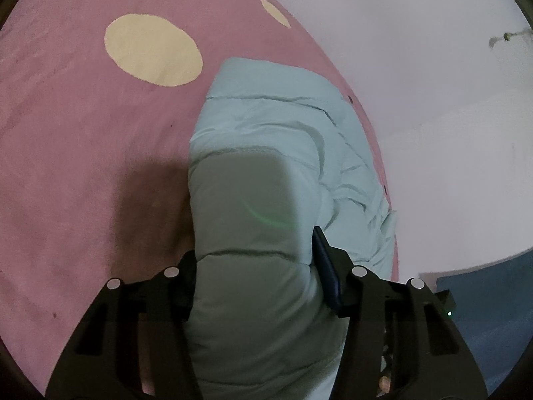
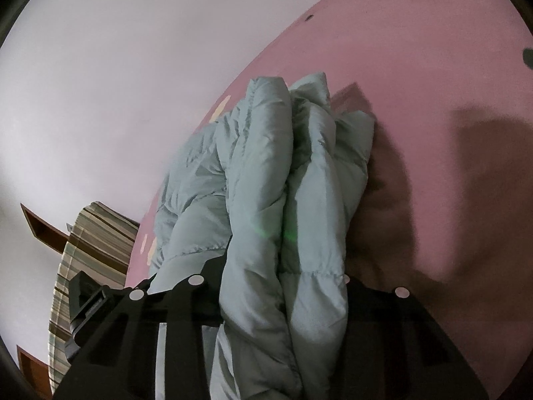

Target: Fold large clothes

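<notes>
A pale mint-green puffer jacket (image 1: 266, 126) lies along the edge of a bed covered by a pink sheet (image 1: 83, 133) with cream dots. In the left wrist view a padded fold of it fills the gap between the fingers of my left gripper (image 1: 253, 243), which is shut on it. The right wrist view shows the jacket (image 2: 253, 153) bunched into thick upright folds. My right gripper (image 2: 281, 270) is shut on that bundle, both fingers pressing into the padding. The fingertips are partly buried in fabric.
A white wall (image 1: 433, 66) runs right beside the bed's edge. A blue surface (image 1: 483, 300) shows low at the right. In the right wrist view, striped fabric (image 2: 90, 250) and a brown wooden frame (image 2: 40, 230) lie at the left. The pink sheet (image 2: 433, 66) spreads to the right.
</notes>
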Demonstrator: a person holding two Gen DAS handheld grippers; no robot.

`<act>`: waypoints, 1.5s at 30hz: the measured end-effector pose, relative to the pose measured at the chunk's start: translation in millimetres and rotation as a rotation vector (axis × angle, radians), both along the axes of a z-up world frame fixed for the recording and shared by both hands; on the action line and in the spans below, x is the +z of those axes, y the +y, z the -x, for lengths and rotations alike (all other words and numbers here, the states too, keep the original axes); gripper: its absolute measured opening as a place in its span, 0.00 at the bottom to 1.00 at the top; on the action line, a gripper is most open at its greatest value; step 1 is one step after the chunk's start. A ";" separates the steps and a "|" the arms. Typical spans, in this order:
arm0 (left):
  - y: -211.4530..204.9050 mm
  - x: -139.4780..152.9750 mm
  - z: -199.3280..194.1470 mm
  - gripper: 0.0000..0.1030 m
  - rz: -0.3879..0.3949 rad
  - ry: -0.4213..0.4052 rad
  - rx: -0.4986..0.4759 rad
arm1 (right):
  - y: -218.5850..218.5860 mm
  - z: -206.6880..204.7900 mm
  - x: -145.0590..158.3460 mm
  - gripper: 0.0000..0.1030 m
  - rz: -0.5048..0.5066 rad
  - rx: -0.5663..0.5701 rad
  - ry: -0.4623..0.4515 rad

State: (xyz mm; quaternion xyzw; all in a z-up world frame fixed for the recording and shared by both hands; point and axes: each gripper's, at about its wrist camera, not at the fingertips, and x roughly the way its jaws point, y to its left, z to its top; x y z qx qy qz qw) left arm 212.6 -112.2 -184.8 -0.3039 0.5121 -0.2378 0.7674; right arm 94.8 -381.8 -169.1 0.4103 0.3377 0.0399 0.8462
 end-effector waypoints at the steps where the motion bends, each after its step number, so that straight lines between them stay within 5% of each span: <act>1: -1.0 3.2 -1.2 0.52 -0.003 -0.003 0.001 | 2.5 -0.3 2.4 0.34 0.009 0.004 -0.004; 19: 50.2 31.8 18.3 0.50 0.000 -0.070 0.109 | 72.5 -52.2 20.8 0.32 0.026 0.156 -0.049; 29: 131.5 53.7 7.0 0.50 -0.023 -0.120 0.209 | 122.8 -115.3 22.3 0.32 -0.018 0.271 -0.087; 38: 166.5 39.0 -35.1 0.50 -0.044 -0.080 0.240 | 154.0 -153.6 6.0 0.32 -0.007 0.310 -0.040; 45: 178.3 21.4 -32.3 0.51 -0.019 -0.050 0.238 | 158.0 -156.7 -6.2 0.33 -0.010 0.306 -0.015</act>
